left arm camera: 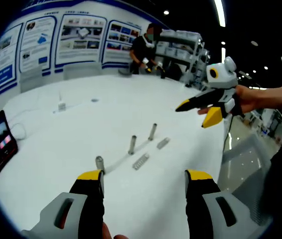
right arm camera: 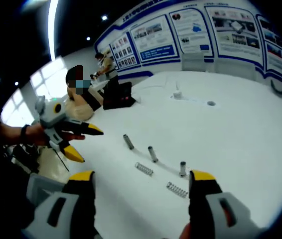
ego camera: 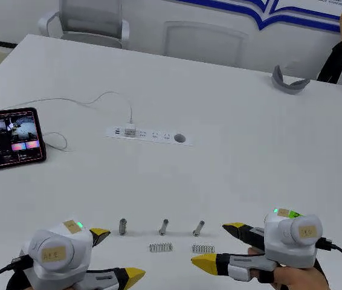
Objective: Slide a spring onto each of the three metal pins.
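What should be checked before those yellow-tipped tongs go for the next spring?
1. Left tongs open and empty: ok.
2. Right tongs open and empty: ok.
3. Left spring and right spring lying loose, apart from each other: ok.
4. Middle pin and right pin standing bare: ok.
5. Left pin already wearing a spring: cannot tell; it looks thicker than the others.

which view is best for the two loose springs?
Head view: both springs lie side by side, unblocked, just in front of the pins. Both gripper views show them too, but slanted and fisheye-bent.
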{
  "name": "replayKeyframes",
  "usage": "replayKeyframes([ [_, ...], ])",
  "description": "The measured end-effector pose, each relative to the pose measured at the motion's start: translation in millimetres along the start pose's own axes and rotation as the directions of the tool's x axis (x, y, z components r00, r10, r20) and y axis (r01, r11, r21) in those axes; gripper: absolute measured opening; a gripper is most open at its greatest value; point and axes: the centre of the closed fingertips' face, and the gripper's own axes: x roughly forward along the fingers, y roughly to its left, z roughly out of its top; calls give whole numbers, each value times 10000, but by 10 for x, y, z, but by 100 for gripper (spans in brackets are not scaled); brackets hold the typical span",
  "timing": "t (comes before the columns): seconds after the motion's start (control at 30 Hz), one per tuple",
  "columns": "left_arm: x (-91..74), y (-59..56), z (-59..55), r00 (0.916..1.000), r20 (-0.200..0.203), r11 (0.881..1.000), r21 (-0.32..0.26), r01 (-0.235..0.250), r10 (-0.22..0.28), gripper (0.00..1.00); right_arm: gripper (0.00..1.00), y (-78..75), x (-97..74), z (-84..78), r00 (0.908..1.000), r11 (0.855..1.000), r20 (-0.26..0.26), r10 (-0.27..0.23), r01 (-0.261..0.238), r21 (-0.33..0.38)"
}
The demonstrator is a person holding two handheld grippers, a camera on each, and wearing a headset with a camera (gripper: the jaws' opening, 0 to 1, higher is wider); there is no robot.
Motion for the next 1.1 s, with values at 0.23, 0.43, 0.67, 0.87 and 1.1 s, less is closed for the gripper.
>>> replayKeyframes([
  [0.23, 92, -105, 34, 9997, -137, 9995, 202, 222, -219, 67, 79, -64, -133, -11, 9996, 9997, 145, -224, 224, 40],
  [0.43, 181, -183, 33, 9988, -263, 9986, 337, 418, -409, 67, 80, -143, -233, -90, 9989, 9988, 174, -436, 432, 244],
  [0.67, 334, -254, -4, 9957, -647, 9951, 703, 702, -657, 67, 81, -147, -338, -202, 9984, 9972, 97, -558, 552, 495],
  [0.87, 522, -270, 14, 9926, -896, 9917, 914, 901, -819, 65, 81, -162, -453, -252, 9974, 9957, 90, -709, 702, 599],
  [1.1, 755, -247, -3, 9873, -1296, 9876, 1143, 1072, -922, 62, 81, -168, -585, -290, 9953, 9923, 197, -949, 930, 817],
])
